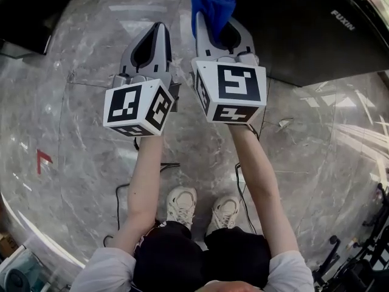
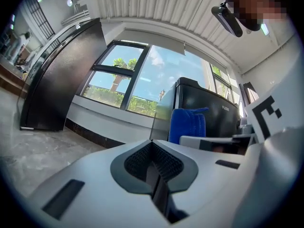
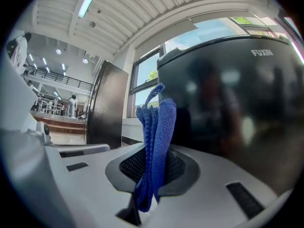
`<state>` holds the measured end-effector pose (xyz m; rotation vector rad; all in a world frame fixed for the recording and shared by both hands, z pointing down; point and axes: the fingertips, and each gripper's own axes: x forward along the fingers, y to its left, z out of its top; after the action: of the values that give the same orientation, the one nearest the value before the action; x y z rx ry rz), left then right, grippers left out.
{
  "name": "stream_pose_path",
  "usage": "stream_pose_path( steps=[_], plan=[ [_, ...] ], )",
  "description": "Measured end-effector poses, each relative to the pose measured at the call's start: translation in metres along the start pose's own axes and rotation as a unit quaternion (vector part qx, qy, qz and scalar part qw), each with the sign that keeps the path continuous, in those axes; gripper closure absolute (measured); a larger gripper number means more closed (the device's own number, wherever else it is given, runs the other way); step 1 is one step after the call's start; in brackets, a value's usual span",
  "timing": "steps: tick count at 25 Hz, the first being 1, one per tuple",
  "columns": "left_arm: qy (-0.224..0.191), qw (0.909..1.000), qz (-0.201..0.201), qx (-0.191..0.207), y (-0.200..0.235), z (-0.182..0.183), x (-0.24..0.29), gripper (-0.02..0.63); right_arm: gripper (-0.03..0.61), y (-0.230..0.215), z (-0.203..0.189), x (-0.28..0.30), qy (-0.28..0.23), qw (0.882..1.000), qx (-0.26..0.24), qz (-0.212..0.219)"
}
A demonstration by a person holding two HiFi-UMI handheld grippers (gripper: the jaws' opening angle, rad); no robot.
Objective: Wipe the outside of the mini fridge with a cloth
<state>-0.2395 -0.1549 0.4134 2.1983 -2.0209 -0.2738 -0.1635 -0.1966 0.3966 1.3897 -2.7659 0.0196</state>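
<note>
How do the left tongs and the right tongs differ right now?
The right tongs are shut on a blue cloth; the left tongs are shut, empty. The right tongs face the mini fridge; the left tongs aim beside it. Both are grey.

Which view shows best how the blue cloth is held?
The right gripper view: the blue cloth is pinched between the shut fingers of the right gripper. The head view shows only its top; the left gripper view shows it small, sideways.

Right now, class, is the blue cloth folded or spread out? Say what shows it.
Folded. The cloth stands in bunched layers, pinched between the shut jaws of the right gripper.
</note>
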Motion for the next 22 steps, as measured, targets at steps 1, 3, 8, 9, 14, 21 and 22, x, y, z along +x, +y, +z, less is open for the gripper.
stream_pose_path(
  steps=[1,3,8,9,14,21,22],
  plan=[
    [-0.001,1.0000,0.002,0.001,0.002,0.002,-0.001,0.609,0.506,-0.002,-0.002,0.003,0.003,1.000,-0.004,-0.006],
    [-0.004,1.0000,0.003,0.002,0.003,0.005,-0.002,0.609,0.506,-0.008,-0.001,0.004,0.003,1.000,-0.001,-0.016],
    [-0.004,0.9999,-0.007,0.009,-0.010,0.007,-0.003,0.609,0.506,-0.020,0.000,-0.007,0.002,0.999,-0.003,-0.032],
    [-0.003,0.9999,-0.011,0.012,-0.015,0.007,-0.003,0.609,0.506,-0.025,0.000,-0.011,0.001,0.999,-0.001,-0.036],
    [-0.001,0.9993,-0.029,0.025,-0.036,0.010,-0.001,0.609,0.506,-0.050,0.000,-0.030,-0.001,0.998,0.012,-0.057],
    [0.004,0.9983,-0.056,0.013,-0.071,-0.001,0.002,0.609,0.506,-0.090,0.002,-0.062,-0.007,0.996,0.029,-0.086],
    [0.005,0.9979,-0.064,0.014,-0.081,-0.003,0.004,0.609,0.506,-0.094,0.002,-0.066,-0.007,0.996,0.028,-0.089]
  ],
)
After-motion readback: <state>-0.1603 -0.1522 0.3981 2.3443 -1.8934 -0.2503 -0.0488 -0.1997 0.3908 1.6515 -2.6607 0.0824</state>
